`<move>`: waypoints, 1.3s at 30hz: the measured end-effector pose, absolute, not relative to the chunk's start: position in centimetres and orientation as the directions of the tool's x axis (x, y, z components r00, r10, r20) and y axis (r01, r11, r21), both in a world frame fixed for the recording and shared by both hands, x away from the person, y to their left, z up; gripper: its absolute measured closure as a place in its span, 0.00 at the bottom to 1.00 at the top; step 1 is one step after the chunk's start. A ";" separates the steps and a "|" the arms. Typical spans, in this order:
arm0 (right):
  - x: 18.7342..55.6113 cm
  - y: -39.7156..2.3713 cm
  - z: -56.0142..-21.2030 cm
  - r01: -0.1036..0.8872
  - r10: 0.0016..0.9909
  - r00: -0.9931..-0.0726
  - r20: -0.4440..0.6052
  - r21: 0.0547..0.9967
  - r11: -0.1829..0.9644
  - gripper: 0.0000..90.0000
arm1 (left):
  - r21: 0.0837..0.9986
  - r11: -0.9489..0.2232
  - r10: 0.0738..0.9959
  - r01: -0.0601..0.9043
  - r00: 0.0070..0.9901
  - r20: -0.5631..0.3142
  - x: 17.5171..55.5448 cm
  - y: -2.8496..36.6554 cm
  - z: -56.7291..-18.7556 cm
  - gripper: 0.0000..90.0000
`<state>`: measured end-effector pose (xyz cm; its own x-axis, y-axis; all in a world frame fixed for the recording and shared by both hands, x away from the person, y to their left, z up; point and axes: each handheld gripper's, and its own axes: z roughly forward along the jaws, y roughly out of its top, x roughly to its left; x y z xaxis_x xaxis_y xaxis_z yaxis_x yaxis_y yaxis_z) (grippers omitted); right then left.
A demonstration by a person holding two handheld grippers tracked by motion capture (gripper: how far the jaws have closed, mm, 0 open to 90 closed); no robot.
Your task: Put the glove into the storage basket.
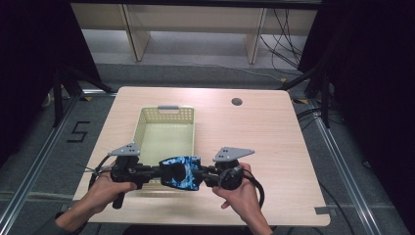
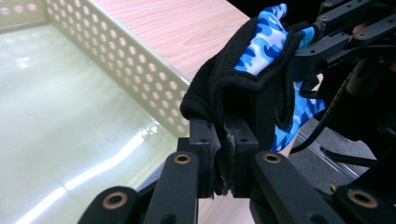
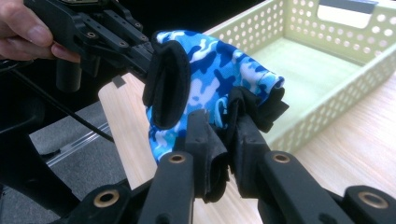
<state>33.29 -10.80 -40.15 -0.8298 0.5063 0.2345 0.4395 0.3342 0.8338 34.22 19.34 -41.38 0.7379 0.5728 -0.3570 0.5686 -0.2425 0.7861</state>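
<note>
Though the blue camouflage-print fabric glove with black trim (image 1: 181,173) carries no readable label, a black figure "5" (image 1: 78,131) is marked on the grey floor left of the pale wooden desk (image 1: 264,137). The glove hangs in the air between the two tools, above the near rim of the pale yellow-green perforated plastic basket (image 1: 166,128), which stands on the desk.

The left hand-held gripper (image 2: 223,154) has its jaws pressed together on a black edge of the glove, and the cloth bunches out above the pads. The right hand-held gripper (image 3: 223,154) pinches the opposite black hem in the same way, with a fold of fabric squeezed between its narrow jaws.

In the high view both forearms come in from the near edge, and the left hand (image 1: 105,188) and right hand (image 1: 240,193) each wrap a handle. The two tools lie roughly level and point toward each other, with the grey three-cornered plates facing up. Whether the glove is stretched taut or merely slack between them is hard to judge from above.
</note>
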 end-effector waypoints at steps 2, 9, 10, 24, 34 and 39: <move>33.7 -10.1 -40.0 0.443 0.491 -0.835 0.248 0.832 0.334 0.89 | 0.786 -0.249 0.571 0.566 0.741 -0.353 34.5 19.9 -41.2 0.92; 35.3 -7.9 -39.3 0.441 0.486 -0.840 0.241 0.824 0.354 0.89 | 0.786 -0.234 0.616 0.573 0.713 -0.336 35.3 21.7 -40.5 0.92; 35.7 -7.2 -39.0 0.445 0.496 -0.837 0.232 0.816 0.369 0.89 | 0.788 -0.231 0.619 0.571 0.711 -0.334 35.5 22.0 -40.5 0.92; 39.6 -3.6 -40.1 0.479 0.515 -0.828 0.223 0.758 0.443 0.89 | 0.747 -0.229 0.677 0.624 0.654 -0.338 38.0 24.4 -41.6 0.92; 41.5 -1.9 -42.0 0.509 0.537 -0.818 0.204 0.691 0.513 0.88 | 0.698 -0.269 0.705 0.664 0.629 -0.326 39.3 24.3 -43.4 0.92; 42.3 -1.4 -43.1 0.520 0.540 -0.820 0.190 0.641 0.565 0.88 | 0.667 -0.302 0.706 0.681 0.630 -0.324 39.9 23.9 -44.2 0.91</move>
<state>42.27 -1.41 -43.07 -0.8200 0.5400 0.1897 0.5202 0.5648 0.6406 39.86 23.88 -44.18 0.6300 0.7060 -0.3235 0.6809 -0.3019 0.6672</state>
